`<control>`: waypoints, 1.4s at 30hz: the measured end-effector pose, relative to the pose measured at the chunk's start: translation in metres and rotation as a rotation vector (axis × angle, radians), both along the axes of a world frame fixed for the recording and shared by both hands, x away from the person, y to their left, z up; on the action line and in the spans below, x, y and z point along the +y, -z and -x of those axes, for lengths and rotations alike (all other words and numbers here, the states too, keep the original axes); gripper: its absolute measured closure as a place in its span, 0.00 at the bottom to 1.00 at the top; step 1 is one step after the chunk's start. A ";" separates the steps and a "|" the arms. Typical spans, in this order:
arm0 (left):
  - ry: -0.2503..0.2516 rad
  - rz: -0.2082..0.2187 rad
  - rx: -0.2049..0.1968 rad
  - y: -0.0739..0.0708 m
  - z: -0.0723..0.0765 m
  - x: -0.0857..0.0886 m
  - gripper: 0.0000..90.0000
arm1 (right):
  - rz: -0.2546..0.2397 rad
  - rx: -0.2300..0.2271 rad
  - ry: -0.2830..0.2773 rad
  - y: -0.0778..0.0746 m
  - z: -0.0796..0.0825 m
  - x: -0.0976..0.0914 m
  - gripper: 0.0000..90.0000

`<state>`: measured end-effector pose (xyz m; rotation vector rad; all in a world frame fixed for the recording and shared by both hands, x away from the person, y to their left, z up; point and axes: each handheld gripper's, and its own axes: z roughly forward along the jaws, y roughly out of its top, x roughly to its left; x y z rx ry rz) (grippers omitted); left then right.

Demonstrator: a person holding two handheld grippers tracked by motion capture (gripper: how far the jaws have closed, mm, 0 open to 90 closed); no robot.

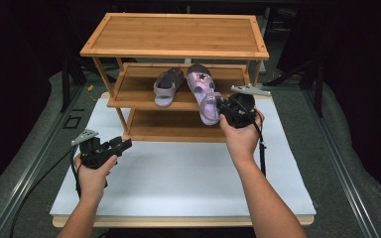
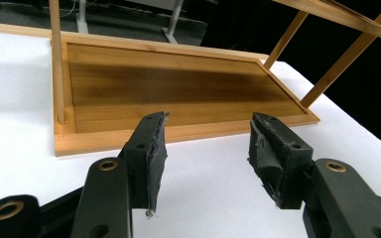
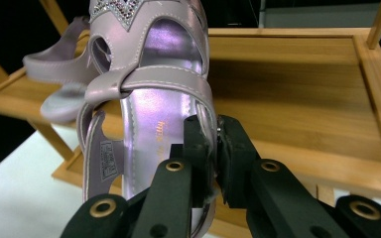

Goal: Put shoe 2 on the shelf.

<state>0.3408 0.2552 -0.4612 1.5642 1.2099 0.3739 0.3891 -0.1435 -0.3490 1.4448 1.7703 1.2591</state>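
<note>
**A:** So where's that second sandal (image 3: 149, 124) at? Looks like the right gripper (image 3: 217, 148) has its fingers clamped on the sandal's side edge by the heel, with the toe already over the middle shelf (image 1: 139, 101) and the heel hanging off the front, around 3 o'clock from the first sandal (image 1: 167, 87).

**B:** Yep, I'd call this the placing step. Next move probably needs the heel pushed further in toward 12 o'clock and lowered flat before letting go, otherwise it could tip off.

**A:** And the left gripper (image 2: 206, 148)?

**B:** Fingers spread, nothing between them, parked over the white bench (image 1: 188, 178) at 7 o'clock of the rack (image 1: 173, 34), facing the bottom shelf (image 2: 178, 89).
</note>
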 end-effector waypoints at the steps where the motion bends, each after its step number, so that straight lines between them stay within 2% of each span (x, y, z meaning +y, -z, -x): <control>1: 0.000 0.001 0.000 0.000 0.000 0.000 0.54 | -0.012 0.000 -0.001 0.000 -0.003 0.001 0.93; 3: 0.001 0.003 0.002 0.000 0.000 0.001 0.54 | -0.040 0.011 0.003 -0.003 -0.011 0.004 0.93; 9: -0.001 0.006 0.001 0.000 0.000 0.003 0.54 | -0.037 0.014 0.050 -0.009 -0.028 0.015 0.93; 10: -0.003 0.012 0.002 0.000 0.000 0.003 0.54 | -0.046 0.028 0.043 -0.009 -0.031 0.015 0.93; 11: -0.003 0.012 0.002 0.000 0.000 0.004 0.54 | -0.048 0.021 0.067 -0.007 -0.035 0.018 0.93; 13: -0.003 0.016 0.001 0.000 0.000 0.004 0.54 | -0.042 0.048 0.070 -0.005 -0.040 0.020 0.93; 14: -0.004 0.017 0.000 0.000 0.000 0.004 0.54 | -0.031 0.042 0.089 -0.003 -0.043 0.021 0.93; 15: -0.005 0.017 -0.001 0.000 0.000 0.005 0.54 | -0.039 0.032 0.095 -0.002 -0.045 0.022 0.93; 19: -0.006 0.019 0.002 0.000 -0.001 0.005 0.54 | -0.071 0.047 0.104 0.000 -0.054 0.021 0.93; 24: -0.005 0.021 0.003 0.001 -0.001 0.004 0.54 | -0.043 0.042 0.136 0.006 -0.064 0.023 0.92; 27: -0.004 0.023 0.004 0.001 -0.002 0.004 0.54 | -0.063 0.040 0.119 0.010 -0.070 0.023 0.91; 34: -0.001 0.020 0.003 0.000 -0.003 0.004 0.54 | -0.047 0.040 0.125 0.008 -0.074 0.028 0.88; 37: -0.001 0.012 0.001 0.000 -0.003 0.003 0.54 | -0.075 0.039 0.110 0.007 -0.076 0.026 0.80; 40: -0.003 0.016 -0.004 -0.001 -0.003 0.003 0.54 | -0.093 0.040 0.064 0.004 -0.078 0.025 0.74; 42: -0.002 0.016 -0.006 -0.002 -0.003 0.002 0.54 | -0.086 0.006 0.067 0.003 -0.079 0.026 0.74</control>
